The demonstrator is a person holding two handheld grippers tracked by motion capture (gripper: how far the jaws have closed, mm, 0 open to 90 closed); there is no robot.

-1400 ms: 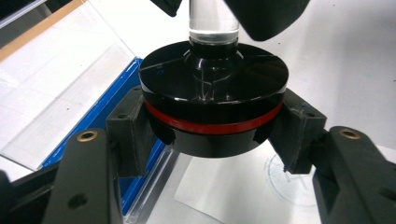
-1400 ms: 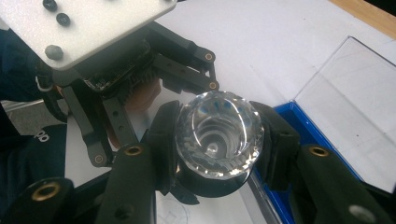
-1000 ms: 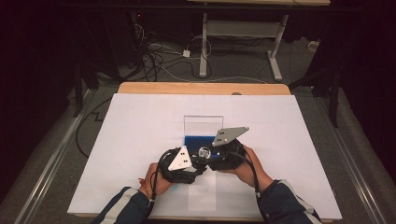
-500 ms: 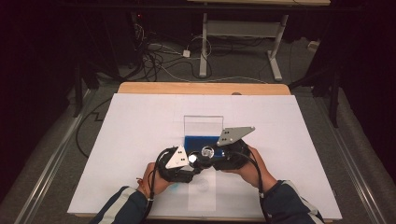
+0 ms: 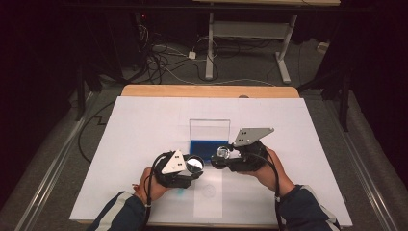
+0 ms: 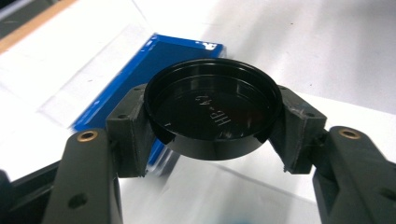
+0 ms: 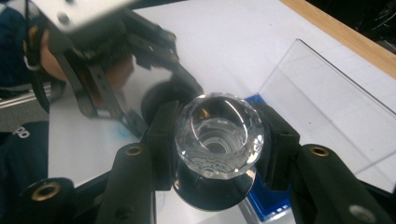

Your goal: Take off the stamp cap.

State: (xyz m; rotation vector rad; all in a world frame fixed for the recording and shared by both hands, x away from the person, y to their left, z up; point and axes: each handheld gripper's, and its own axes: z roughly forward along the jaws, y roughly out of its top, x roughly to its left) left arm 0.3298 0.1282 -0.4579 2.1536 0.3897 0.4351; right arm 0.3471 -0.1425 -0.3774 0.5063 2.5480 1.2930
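From the high view I see my left gripper (image 5: 195, 165) and my right gripper (image 5: 220, 156) side by side near the middle of the white sheet (image 5: 144, 125), their tips close together. Just behind them stands a clear case (image 5: 209, 130) with a blue base (image 5: 206, 147), its lid upright. A round disc shows at the left tip and a glinting glass piece at the right tip.

In the left gripper view, the 2 jaws pinch a black round cap (image 6: 212, 107) by its rim, hollow side facing the camera, with raised lettering inside. It hangs above the sheet, the blue base (image 6: 140, 70) lying behind and below it.

In the right gripper view, the jaws clamp a faceted clear glass jar (image 7: 218, 135) from both sides, its open mouth toward the camera. The left gripper (image 7: 163, 100) sits just beyond it, and the clear case (image 7: 327, 98) lies to the right.
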